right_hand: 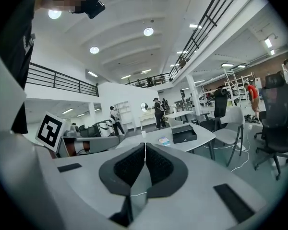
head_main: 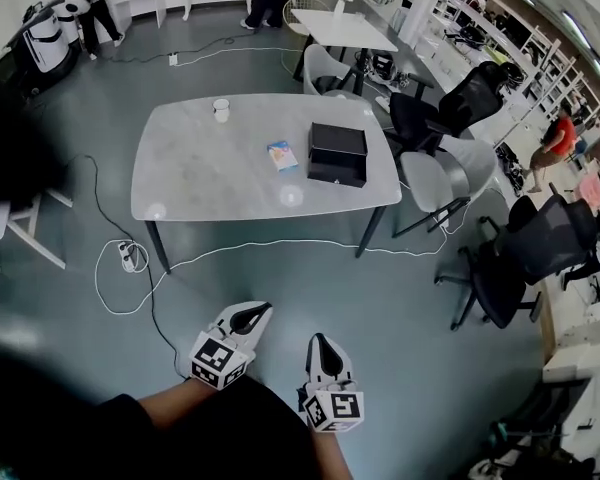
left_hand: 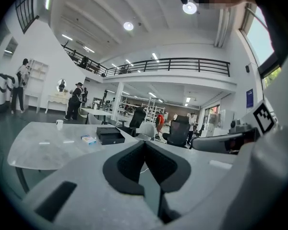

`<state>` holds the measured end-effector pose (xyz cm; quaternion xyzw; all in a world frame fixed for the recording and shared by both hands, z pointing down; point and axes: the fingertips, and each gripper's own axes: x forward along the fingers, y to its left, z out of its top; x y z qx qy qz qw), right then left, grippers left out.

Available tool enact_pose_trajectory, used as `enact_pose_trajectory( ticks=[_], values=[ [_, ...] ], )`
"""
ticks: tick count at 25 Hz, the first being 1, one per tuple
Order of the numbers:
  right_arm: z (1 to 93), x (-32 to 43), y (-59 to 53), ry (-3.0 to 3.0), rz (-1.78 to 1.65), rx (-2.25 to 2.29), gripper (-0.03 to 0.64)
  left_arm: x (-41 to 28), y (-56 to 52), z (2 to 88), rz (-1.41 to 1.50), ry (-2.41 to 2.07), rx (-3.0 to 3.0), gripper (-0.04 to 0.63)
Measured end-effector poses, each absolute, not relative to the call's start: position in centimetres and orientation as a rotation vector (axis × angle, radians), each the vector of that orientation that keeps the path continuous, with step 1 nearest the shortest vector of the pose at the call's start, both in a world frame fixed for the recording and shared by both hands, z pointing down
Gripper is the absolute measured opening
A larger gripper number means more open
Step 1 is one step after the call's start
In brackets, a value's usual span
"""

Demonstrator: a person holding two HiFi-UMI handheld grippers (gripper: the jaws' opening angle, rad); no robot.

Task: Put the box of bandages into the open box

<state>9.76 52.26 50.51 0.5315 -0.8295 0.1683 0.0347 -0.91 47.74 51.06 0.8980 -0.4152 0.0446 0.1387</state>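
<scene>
- The left gripper [head_main: 246, 320] is clenched: in the left gripper view its two dark pads meet at the tip, and nothing sits between them.
- The right gripper [head_main: 322, 354] is clenched as well, its pads pressed together along a thin seam, and it is empty.
- In the head view both grippers hang side by side close to the person's body, over the grey floor and well apart from the table [head_main: 200, 183].
- The box of bandages [head_main: 282, 155], small and light blue, lies flat on the table top, right of its middle.
- The open box [head_main: 337, 154] is black and stands just beside the box of bandages, on the side toward the table's right end; a narrow strip of table shows between them.
- A white cup [head_main: 221, 110] stands alone near the far edge of the table, well apart from both boxes.
- A white cable [head_main: 280, 247] runs across the floor beneath the table.
- A grey chair [head_main: 442, 180] stands at the table's right end.
</scene>
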Motion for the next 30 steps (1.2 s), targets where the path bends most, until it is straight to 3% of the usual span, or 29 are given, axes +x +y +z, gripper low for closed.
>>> enact_pose_trajectory(
  ticks=[9,16,30],
  values=[
    [49.4,9.9,37.1,-2.432,0.488,1.74,0.014,-2.2,32.4,51.2,0.118,-1.069,2.611,0.017],
    [50.3,5.9,26.5,-2.412,0.464,1.706,0.014,-8.0,20.4,51.6,0.067,-1.15,2.58,0.017],
    [50.6,1.4,16.8,-2.443,0.465,1.631,0.014,-11.8,13.0,51.5,0.003,-1.171,2.549,0.017]
  ],
)
